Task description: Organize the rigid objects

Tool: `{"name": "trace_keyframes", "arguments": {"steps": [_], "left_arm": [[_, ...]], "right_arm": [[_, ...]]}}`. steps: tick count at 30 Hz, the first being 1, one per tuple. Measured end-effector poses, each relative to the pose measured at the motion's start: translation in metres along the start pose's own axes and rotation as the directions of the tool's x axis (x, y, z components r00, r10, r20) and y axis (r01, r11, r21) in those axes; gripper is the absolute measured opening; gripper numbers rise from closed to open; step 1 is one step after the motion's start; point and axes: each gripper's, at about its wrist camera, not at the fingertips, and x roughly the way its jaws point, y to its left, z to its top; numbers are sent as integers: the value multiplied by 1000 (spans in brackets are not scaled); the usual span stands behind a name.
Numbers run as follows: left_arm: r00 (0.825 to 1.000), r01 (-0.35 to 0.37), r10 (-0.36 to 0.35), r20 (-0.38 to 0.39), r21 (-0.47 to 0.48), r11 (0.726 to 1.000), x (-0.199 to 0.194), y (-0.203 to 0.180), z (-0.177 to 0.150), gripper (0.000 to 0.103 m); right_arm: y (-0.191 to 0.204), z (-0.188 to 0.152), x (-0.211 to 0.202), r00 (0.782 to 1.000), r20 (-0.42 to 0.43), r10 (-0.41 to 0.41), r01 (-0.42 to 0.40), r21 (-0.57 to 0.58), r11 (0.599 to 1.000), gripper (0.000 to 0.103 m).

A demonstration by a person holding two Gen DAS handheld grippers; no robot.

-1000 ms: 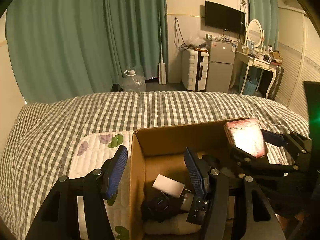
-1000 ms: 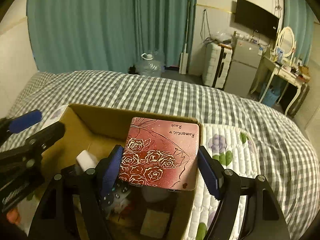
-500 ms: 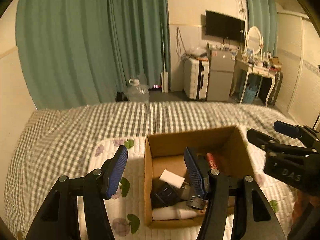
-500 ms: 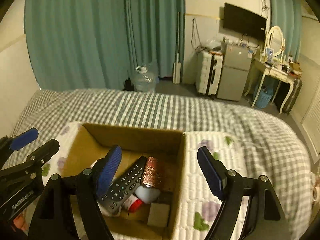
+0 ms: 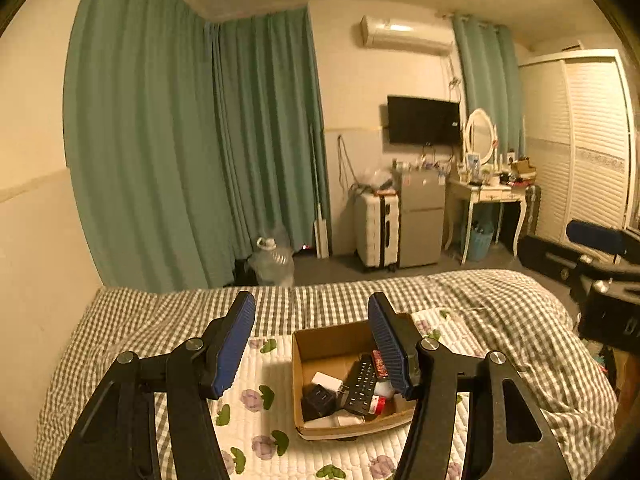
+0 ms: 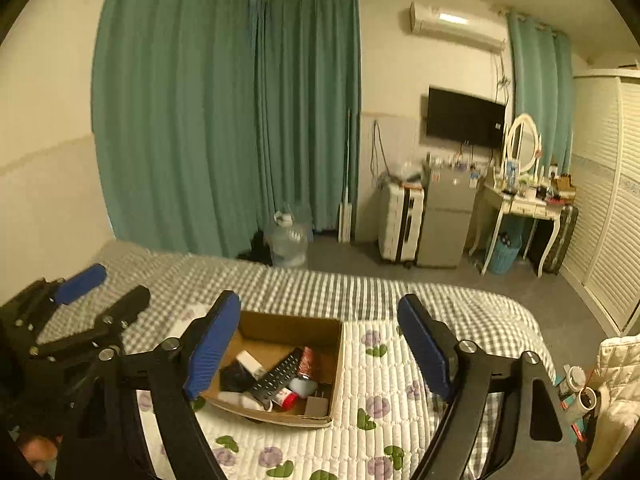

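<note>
Cardboard box (image 6: 336, 364), open-topped, square-walled, resting on white quilted floral mat (image 6: 384, 432) over grey-checked bedspread (image 6: 320, 288); bare mat on all four sides of box rim. Inside box: one black ribbed remote (image 6: 276, 376), one red rose-patterned tin (image 6: 307, 360) on edge, one white block (image 6: 250, 360), other small items too jumbled to count. Left gripper (image 5: 312, 344) and right gripper (image 6: 320, 344) both raised above bed, blue ribbed pads spread wide, holding nothing. Two green pleated curtains (image 6: 224, 120) behind.
</note>
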Motion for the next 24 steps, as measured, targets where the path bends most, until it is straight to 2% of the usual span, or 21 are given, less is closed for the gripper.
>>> {"name": "trace_keyframes", "arguments": {"steps": [1,5,6,8,11,13,17,24], "left_arm": [[1000,4,-4,6,-1,1000,-6,1,-3,67],[999,-16,17,51,-28,999,-30,10,-22,70],[999,-14,16,48,-34,999,-33,13,-29,73],[999,-16,19,51,-50,999,-38,18,-41,87],[996,-38,44,77,-75,996,-45,24,-61,95],[995,-25,33,92,-83,996,-47,27,-72,100],[992,-26,38,123,-94,995,-41,27,-96,102],[991,-24,33,128,-71,997,-29,14,-145,103]], "right_arm": [[1,0,-10,1000,14,0,0,-1,1000,84],[5,-13,-43,997,72,-10,9,12,1000,91],[6,-21,-50,996,82,-23,22,16,1000,96],[8,-34,-60,993,112,-36,34,19,999,103],[9,-59,-65,988,146,-43,40,26,999,103],[12,-78,-59,989,142,-38,35,24,999,103],[19,-116,-40,986,149,-73,75,-9,997,103],[16,-159,-15,990,130,-58,56,14,998,103]]}}
